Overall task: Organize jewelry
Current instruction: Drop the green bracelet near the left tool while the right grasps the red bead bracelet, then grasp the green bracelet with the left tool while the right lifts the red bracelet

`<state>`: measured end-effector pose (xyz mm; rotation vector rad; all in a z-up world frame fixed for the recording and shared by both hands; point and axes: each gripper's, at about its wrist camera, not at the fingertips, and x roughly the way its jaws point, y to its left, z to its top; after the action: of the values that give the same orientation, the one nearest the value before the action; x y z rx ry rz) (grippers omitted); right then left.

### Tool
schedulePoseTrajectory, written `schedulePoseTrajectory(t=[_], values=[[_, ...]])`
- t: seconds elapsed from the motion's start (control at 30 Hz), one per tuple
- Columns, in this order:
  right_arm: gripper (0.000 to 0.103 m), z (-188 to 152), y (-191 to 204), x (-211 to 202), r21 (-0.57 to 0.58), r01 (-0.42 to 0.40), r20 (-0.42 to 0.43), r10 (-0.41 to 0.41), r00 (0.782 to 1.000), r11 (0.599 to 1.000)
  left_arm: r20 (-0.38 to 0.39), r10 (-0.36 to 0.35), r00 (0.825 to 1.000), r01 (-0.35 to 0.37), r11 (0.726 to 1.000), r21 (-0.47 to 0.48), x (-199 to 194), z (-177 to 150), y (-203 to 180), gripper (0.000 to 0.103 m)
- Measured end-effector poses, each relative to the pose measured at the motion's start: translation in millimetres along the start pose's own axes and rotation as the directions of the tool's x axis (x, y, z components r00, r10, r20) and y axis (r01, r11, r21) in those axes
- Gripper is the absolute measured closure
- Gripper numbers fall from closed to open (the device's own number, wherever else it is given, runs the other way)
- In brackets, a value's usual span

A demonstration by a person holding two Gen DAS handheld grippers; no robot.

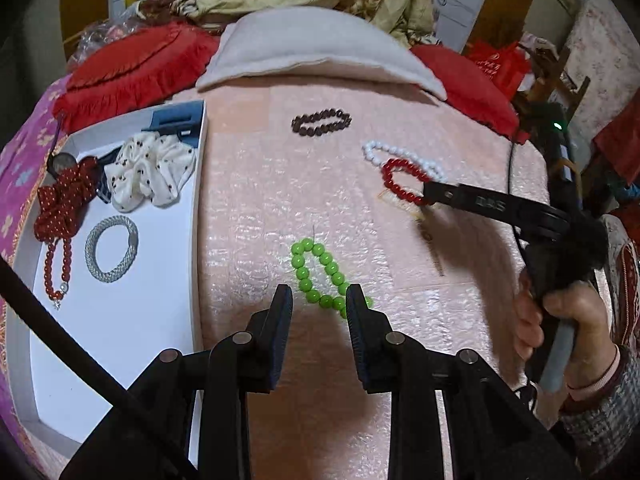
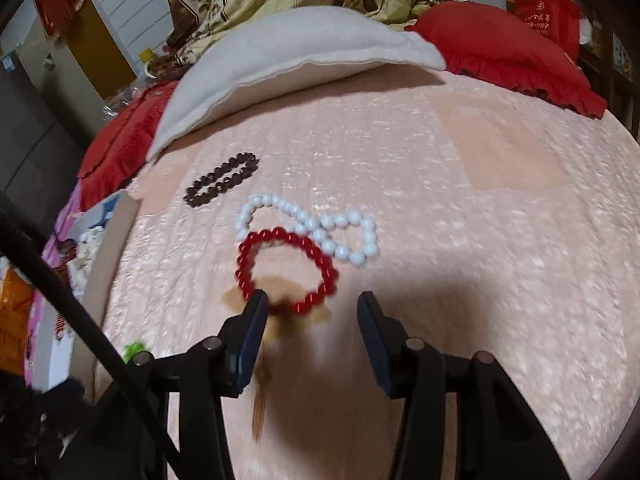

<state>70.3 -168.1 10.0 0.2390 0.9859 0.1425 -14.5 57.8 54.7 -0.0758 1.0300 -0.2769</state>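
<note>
A green bead bracelet (image 1: pixel 320 274) lies on the pink quilt just ahead of my open left gripper (image 1: pixel 319 300), its near end between the fingertips. My right gripper (image 2: pixel 312 306) is open over the near edge of a red bead bracelet (image 2: pixel 286 270), which overlaps a white bead string (image 2: pixel 320 226). A dark brown bracelet (image 2: pixel 220 179) lies farther back; it also shows in the left wrist view (image 1: pixel 322 120). The right gripper (image 1: pixel 430 196) appears in the left wrist view at the red bracelet (image 1: pixel 402 180). A white tray (image 1: pixel 160 280) at left holds a silver bracelet (image 1: pixel 112 249), a red necklace (image 1: pixel 58 264) and scrunchies.
A white pillow (image 1: pixel 316 50) and red cushions (image 1: pixel 132 68) lie at the back of the bed. A yellowish tassel (image 2: pixel 260 404) lies under the right gripper. The tray also holds a blue box (image 1: pixel 178 120). A patterned blanket is heaped behind.
</note>
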Motion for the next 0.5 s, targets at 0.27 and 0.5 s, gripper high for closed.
schedulePoseTrajectory(t=[0.27,0.5], values=[[0.094,-18.1,3.0,-8.0,-0.100,0.091,-0.006,-0.092,0.996,0.991,-0.015,0.049,0.999,-0.049,0.999,0.019,8.3,6.2,-1.5,0.087],[0.094,-59.4,-35.2,-45.5,-0.020,0.007,-0.019,-0.007,1.000,1.000,-0.094,0.056,0.994,-0.055,0.998,0.016,37.3,11.1,2.4,0.087]])
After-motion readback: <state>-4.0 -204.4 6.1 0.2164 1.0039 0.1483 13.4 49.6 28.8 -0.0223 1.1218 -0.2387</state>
